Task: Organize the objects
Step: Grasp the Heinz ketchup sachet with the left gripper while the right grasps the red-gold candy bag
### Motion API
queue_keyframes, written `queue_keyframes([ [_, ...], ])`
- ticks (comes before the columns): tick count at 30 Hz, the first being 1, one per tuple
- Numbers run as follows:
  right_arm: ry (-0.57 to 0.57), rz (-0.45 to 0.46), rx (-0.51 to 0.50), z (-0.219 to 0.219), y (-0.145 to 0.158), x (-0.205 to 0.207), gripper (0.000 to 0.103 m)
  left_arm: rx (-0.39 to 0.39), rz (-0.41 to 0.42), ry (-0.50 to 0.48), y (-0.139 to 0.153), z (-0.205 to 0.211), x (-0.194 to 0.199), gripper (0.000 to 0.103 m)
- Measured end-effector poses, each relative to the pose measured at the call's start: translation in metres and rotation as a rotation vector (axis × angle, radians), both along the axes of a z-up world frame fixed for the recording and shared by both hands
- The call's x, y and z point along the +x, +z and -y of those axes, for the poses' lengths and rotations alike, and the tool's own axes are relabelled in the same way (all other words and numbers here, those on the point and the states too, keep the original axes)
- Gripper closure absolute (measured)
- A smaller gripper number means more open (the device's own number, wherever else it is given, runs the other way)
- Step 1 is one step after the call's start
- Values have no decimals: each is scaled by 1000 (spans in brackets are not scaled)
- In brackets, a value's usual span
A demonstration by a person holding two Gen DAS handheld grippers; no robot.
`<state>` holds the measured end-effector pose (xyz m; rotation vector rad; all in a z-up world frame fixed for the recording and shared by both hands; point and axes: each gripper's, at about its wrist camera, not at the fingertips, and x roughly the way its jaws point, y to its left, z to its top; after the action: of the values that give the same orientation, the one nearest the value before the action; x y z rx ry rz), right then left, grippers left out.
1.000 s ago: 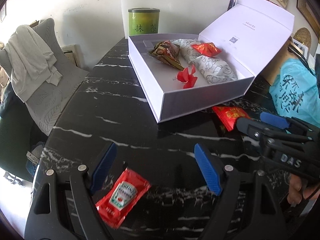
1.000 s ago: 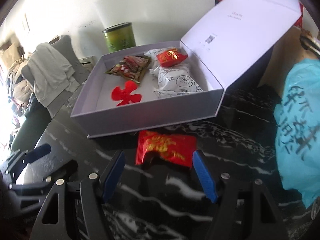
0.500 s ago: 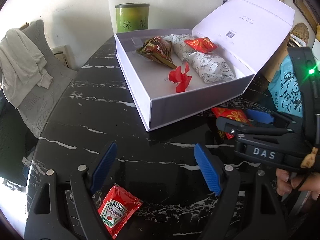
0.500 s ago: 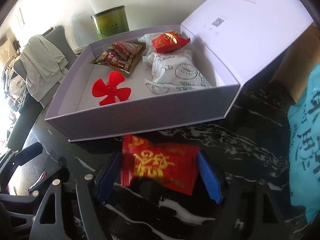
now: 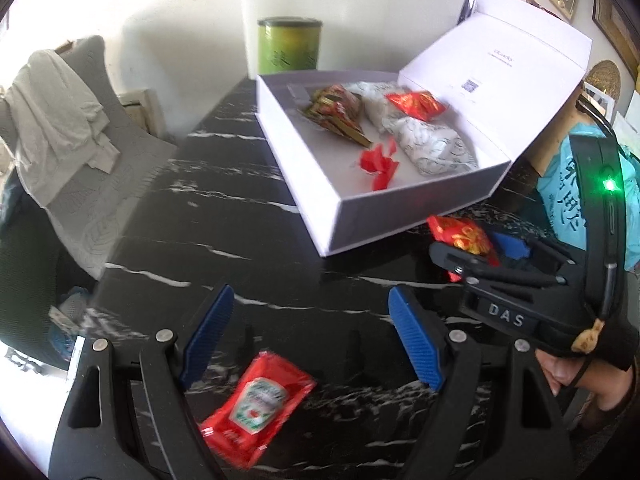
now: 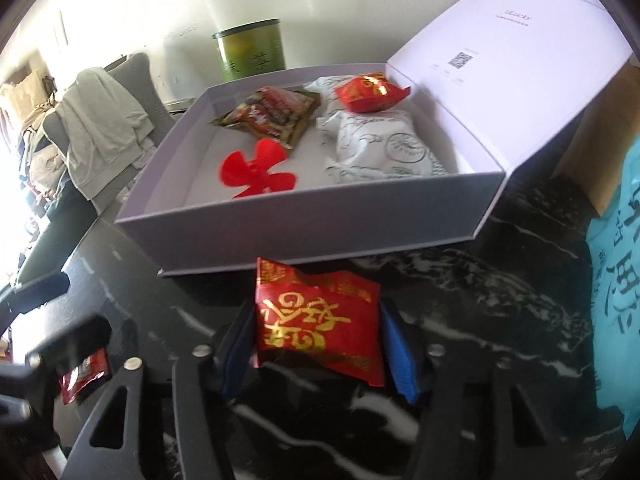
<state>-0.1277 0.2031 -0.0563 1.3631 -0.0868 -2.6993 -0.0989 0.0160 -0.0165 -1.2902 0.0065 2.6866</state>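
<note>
The right tongs (image 6: 318, 344) have just been closing and now pinch the red candy packet (image 6: 320, 326) just in front of the white box (image 6: 304, 222) — this is the pickup. Next, I'd say, comes a lift over the box's near wall and a drop among the snacks inside. The left tongs (image 5: 310, 336) hang apart, empty, over the ketchup sachet (image 5: 256, 406) on the table (image 5: 224, 216), further out from the box — likely next in line.
</note>
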Motion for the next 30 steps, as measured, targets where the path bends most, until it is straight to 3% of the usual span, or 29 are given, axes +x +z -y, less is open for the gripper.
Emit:
queue_keyframes([
  [9, 105, -34, -87, 41, -1, 32, 43, 23, 71, -42, -3, 34, 25, 24],
  [12, 171, -44, -46, 63, -2, 43, 44, -9, 89, -59, -10, 40, 32, 24],
  [20, 256, -34, -63, 74, -2, 55, 42, 74, 152, -106, -27, 51, 39, 24],
  [30, 289, -38, -61, 72, -4, 59, 41, -66, 121, -91, -35, 46, 38, 24],
])
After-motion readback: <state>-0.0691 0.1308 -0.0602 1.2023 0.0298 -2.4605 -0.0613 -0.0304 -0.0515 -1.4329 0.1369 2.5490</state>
